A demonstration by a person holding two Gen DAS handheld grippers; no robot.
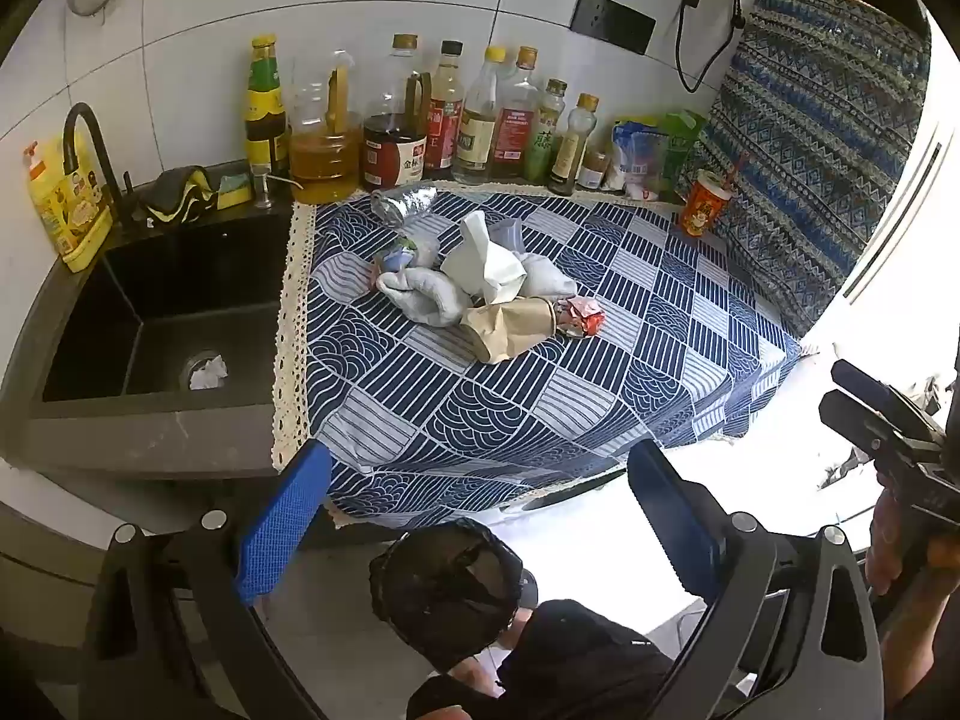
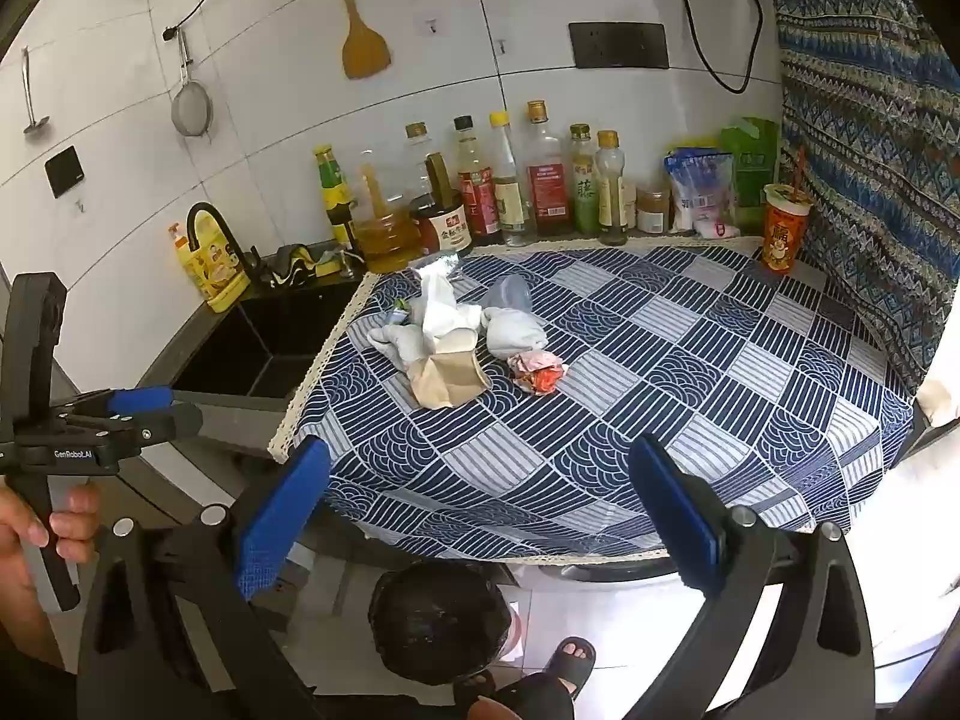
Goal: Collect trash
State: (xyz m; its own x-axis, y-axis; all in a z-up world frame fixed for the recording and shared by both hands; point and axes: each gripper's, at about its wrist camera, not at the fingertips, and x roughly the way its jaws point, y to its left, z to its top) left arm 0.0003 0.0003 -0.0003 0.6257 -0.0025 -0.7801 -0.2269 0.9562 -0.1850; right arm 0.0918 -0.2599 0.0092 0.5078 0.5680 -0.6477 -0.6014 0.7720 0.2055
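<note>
Nothing collected yet, judging by the layout. Whole heap of trash lying together on the patterned cloth (image 2: 690, 360) covering the worktop, toward the sink (image 1: 162, 312) side: crumpled white tissues (image 1: 486, 264), a flattened brown paper bag (image 1: 510, 324), a crushed red-and-silver wrapper (image 1: 582, 315) just beside the bag, a scrunched piece of foil (image 1: 405, 201) near the bottle row, a small clear plastic cup (image 2: 510, 294) tipped on its side behind the tissues, and a small blue-and-green scrap (image 1: 399, 255) tucked at the heap's left edge. Another white wad (image 1: 207, 372) sitting in the sink drain, possibly trash as well.

Bin lined with a black bag (image 2: 435, 621) standing on the floor below the worktop's front edge, mouth open; contents too dark to make out.

Left hand-held gripper (image 1: 480, 528) held short of the worktop's front edge, angled down, blue pads spread fully wide, nothing between them. Right hand-held gripper (image 2: 480, 516) likewise at the near edge, jaws at full spread, empty. Both well apart from the heap.

Left to do, by this reading: every item, each to be picked off the cloth and dropped into the bin. Red cup (image 2: 783, 228) with a straw at the far right corner standing upright among the groceries; unclear whether trash.
</note>
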